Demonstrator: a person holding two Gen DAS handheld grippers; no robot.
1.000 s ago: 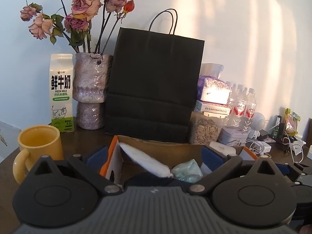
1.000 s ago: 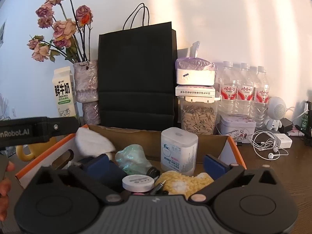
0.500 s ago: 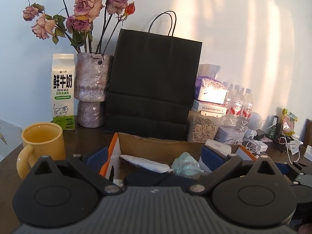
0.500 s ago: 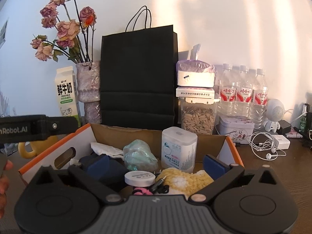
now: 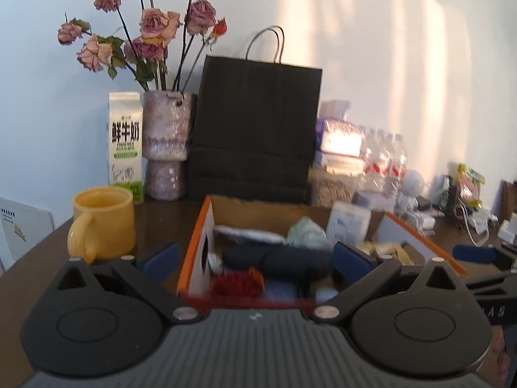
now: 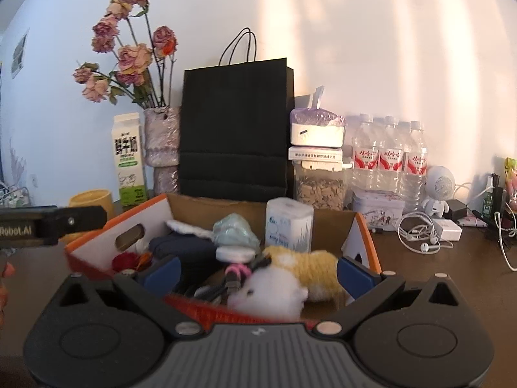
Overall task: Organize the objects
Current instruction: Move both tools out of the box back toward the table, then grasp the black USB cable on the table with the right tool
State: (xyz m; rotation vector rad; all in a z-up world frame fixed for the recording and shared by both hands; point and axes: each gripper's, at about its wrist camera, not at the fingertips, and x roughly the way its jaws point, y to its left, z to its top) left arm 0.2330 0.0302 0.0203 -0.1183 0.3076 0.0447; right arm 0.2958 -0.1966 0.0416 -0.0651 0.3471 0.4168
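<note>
A cardboard box [image 6: 342,226] is sitting on the tabletop [image 6: 436,278], filled with clutter. Both grippers, left gripper [image 5: 255,257] and right gripper [image 6: 257,273], are hovering over its near edge, fingers [image 6: 353,274] spread apart, gripping nothing. A plush toy [image 6: 290,278] is lying between the right fingers.

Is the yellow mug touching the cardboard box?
Apart. The left wrist view shows a strip of dark table between the yellow mug and the orange-edged left wall of the cardboard box.

Both views are taken low over the worktop [image 5: 38,258], close to the open box [image 5: 210,226] [image 6: 155,213], facing the wall. The box and black bag [image 5: 255,129] [image 6: 236,129] are shared.
</note>
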